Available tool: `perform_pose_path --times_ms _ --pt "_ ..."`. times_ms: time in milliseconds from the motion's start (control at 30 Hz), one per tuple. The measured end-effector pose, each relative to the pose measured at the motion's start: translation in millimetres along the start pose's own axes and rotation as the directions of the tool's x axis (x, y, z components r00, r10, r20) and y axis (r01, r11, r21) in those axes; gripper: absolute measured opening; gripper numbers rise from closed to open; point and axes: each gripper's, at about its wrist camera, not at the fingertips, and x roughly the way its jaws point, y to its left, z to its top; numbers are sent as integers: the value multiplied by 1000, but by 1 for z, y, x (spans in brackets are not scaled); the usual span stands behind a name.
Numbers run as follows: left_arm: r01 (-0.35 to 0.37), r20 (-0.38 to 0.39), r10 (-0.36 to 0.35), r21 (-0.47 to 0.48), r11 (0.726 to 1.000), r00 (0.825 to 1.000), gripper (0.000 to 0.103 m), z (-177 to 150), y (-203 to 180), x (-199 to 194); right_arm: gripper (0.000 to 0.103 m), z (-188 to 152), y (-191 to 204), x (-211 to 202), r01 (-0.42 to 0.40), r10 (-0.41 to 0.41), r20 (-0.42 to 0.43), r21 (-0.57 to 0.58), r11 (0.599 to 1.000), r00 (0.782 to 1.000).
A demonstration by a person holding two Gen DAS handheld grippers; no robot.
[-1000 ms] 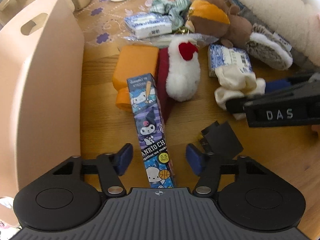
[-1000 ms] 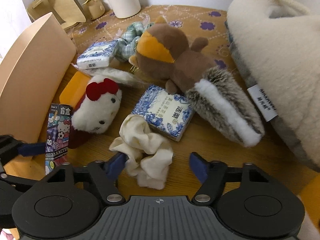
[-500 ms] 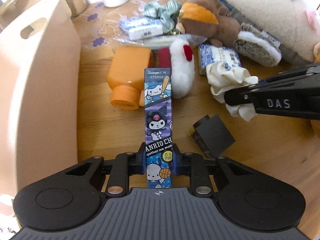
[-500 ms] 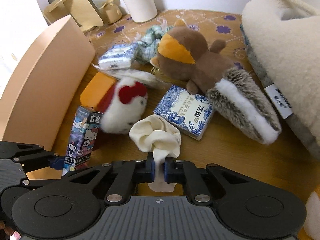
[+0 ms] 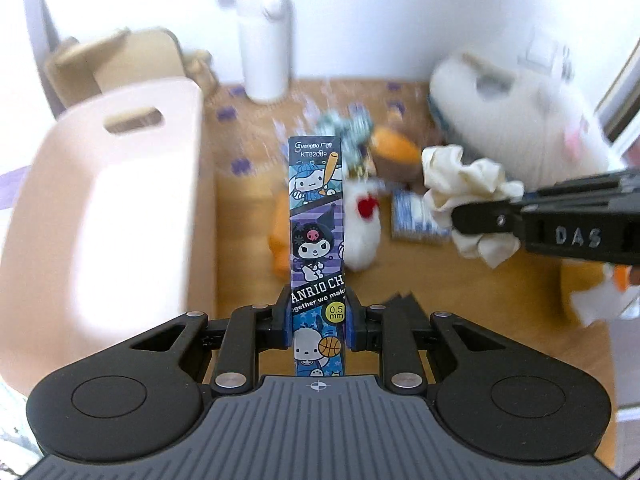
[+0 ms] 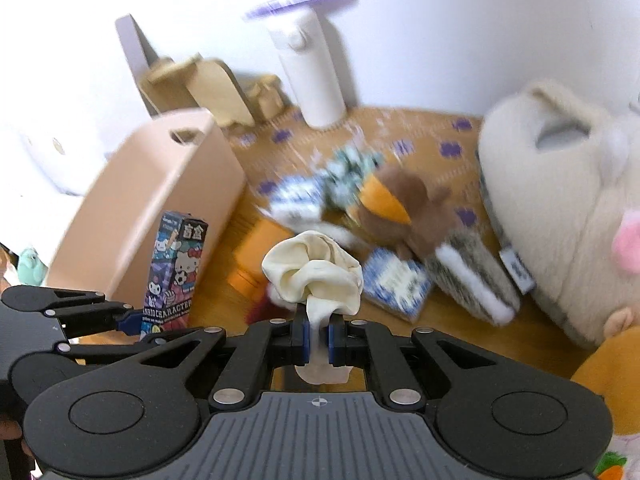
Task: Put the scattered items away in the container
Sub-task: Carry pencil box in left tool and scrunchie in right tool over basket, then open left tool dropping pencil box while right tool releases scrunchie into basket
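My left gripper [image 5: 317,322] is shut on a tall Sanrio pen box [image 5: 316,216] and holds it upright above the table; the box also shows in the right wrist view [image 6: 176,268]. My right gripper [image 6: 318,338] is shut on a cream scrunchie [image 6: 314,270], lifted off the table; it also shows in the left wrist view [image 5: 464,196]. The pink container [image 5: 112,208] with a handle slot stands at the left, also in the right wrist view [image 6: 160,208].
On the wooden table lie a white Hello Kitty plush [image 5: 362,232], an orange bottle [image 6: 260,256], a blue-white tissue pack [image 6: 398,280], a brown plush [image 6: 404,208], a fluffy slipper [image 6: 560,192] and a white flask [image 6: 312,68] at the back.
Both grippers closed on their items and rose: the left lifted the pen box, the right lifted the scrunchie. The views now look higher over the table.
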Motion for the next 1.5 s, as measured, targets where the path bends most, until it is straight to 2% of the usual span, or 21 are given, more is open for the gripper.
perform_pose_path --times_ms 200,333,500,633,867,1233,1300,1400,1433,1467,1500 --pt "-16 74 21 -71 997 997 23 20 53 -37 7 25 48 -16 -32 35 78 -41 999 996" --pt "-52 110 62 -93 994 992 23 28 90 -50 8 39 82 -12 -50 56 101 -57 997 993" --pt "-85 108 97 -114 990 989 23 33 140 -48 8 53 120 7 -71 77 99 -58 996 992" --pt "-85 93 94 -101 991 991 23 34 170 -35 8 61 148 32 -87 91 67 -65 994 994" --pt "-89 9 91 -100 991 996 23 27 205 -5 8 65 184 79 -79 77 -33 -73 994 997" --pt "-75 -79 71 -52 996 994 23 10 210 34 9 41 208 124 -10 -8 -171 -103 995 985" --pt "-75 -90 71 -46 996 993 24 7 208 38 10 38 208 128 1 -22 -193 -108 994 981" --pt "-93 -108 86 -61 994 990 26 6 209 43 28 36 207 128 19 -40 -199 -108 994 979" --pt "-93 -107 85 -70 993 991 32 6 210 42 38 36 207 126 19 -40 -193 -107 994 980" --pt "-95 -101 87 -80 992 991 36 6 210 40 41 36 207 122 14 -34 -184 -110 994 982" --pt "-100 -93 92 -86 991 991 45 7 210 38 43 36 207 119 8 -28 -175 -113 994 984"
